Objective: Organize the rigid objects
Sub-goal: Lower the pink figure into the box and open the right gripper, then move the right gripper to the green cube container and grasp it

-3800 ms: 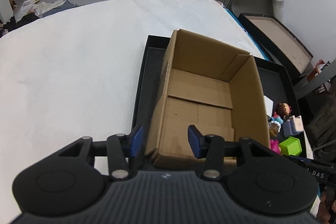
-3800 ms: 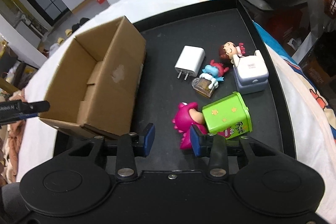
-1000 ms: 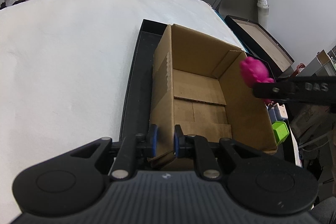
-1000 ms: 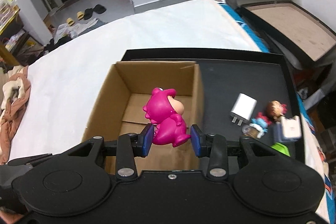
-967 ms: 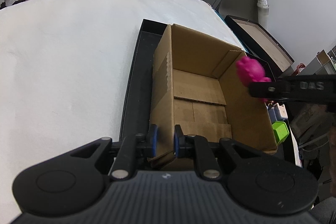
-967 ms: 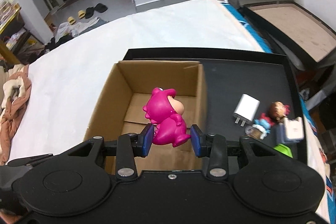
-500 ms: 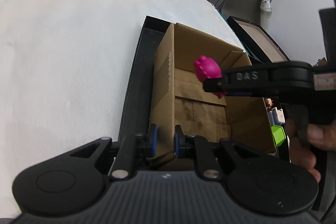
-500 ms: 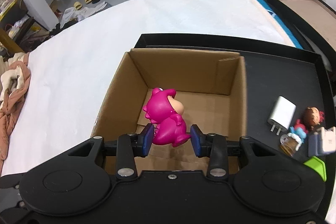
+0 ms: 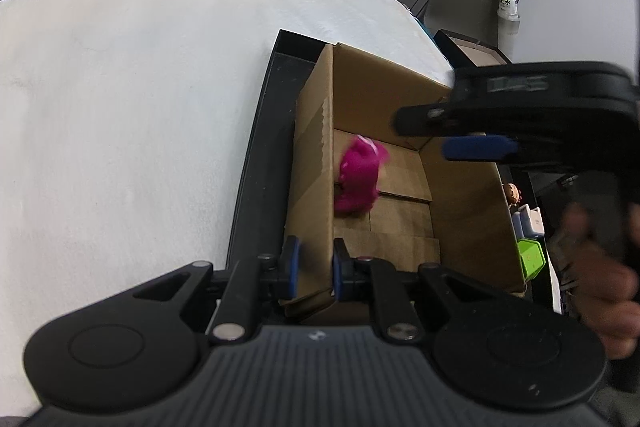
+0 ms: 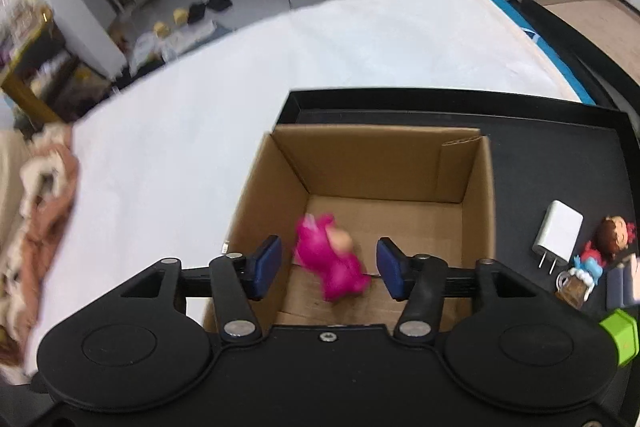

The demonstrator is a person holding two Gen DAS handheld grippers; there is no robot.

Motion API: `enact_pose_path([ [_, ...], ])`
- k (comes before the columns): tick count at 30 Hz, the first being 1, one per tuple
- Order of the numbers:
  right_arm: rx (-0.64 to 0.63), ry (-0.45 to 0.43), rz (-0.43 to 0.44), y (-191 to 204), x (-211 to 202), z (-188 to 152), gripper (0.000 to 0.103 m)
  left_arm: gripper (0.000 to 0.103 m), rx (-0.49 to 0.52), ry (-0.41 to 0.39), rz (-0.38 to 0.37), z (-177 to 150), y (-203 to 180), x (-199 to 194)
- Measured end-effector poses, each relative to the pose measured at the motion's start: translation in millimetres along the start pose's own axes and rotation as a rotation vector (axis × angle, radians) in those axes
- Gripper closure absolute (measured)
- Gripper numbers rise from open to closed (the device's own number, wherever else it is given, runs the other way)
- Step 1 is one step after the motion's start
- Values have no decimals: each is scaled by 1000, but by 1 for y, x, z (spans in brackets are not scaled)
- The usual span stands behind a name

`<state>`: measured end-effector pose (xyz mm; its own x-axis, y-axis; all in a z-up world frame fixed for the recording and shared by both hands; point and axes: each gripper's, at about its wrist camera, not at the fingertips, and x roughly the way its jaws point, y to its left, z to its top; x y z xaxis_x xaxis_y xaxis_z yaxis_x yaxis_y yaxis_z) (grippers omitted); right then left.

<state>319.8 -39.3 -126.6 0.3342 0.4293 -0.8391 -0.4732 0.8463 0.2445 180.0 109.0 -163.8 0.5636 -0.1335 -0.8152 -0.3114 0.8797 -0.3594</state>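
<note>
Pink dinosaur figure (image 10: 330, 261): small moulded toy, blurred in both views, inside the cardboard box (image 10: 476, 187) near its left wall, apparently dropping or just landed on the floor flaps. Judged light, stiff and smooth-skinned; not fragile. Best hold: across the rounded body, pads on its flanks.

Right gripper (image 10: 328, 269): jaws have just been opening; pads stand clear of the figure on either side, nothing pressed between them. Released, poised over the box.

Left gripper (image 9: 313, 273): clenched on the box's near-left wall edge, steadying it.

Box: open-topped, corrugated, stands at the left end of the black tray (image 10: 560, 155).

Awaiting sorting on the tray, right of the box: white charger (image 10: 557, 235), brown-haired doll (image 10: 612, 231), blue-and-white figure (image 10: 586, 267), green container (image 10: 620, 337). All judged hard and light; the charger's flat faces offer the surest grip.
</note>
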Motion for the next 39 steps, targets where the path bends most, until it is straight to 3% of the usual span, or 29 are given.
enact_pose_path([
  [4,31,-28,7,-16,-25,-1,38,88,5,-4,1,-1,0,0],
  [14,49,-51,-62,-48,-65,-14,37,88,20,-3,14,0,-3,0],
  [19,35,-65,-89,-59,-81,-24,27,88,29,-5,23,-1,-4,0],
  [39,69,-76,-114,-115,-106,-57,27,89,56,0,63,-1,-14,1],
])
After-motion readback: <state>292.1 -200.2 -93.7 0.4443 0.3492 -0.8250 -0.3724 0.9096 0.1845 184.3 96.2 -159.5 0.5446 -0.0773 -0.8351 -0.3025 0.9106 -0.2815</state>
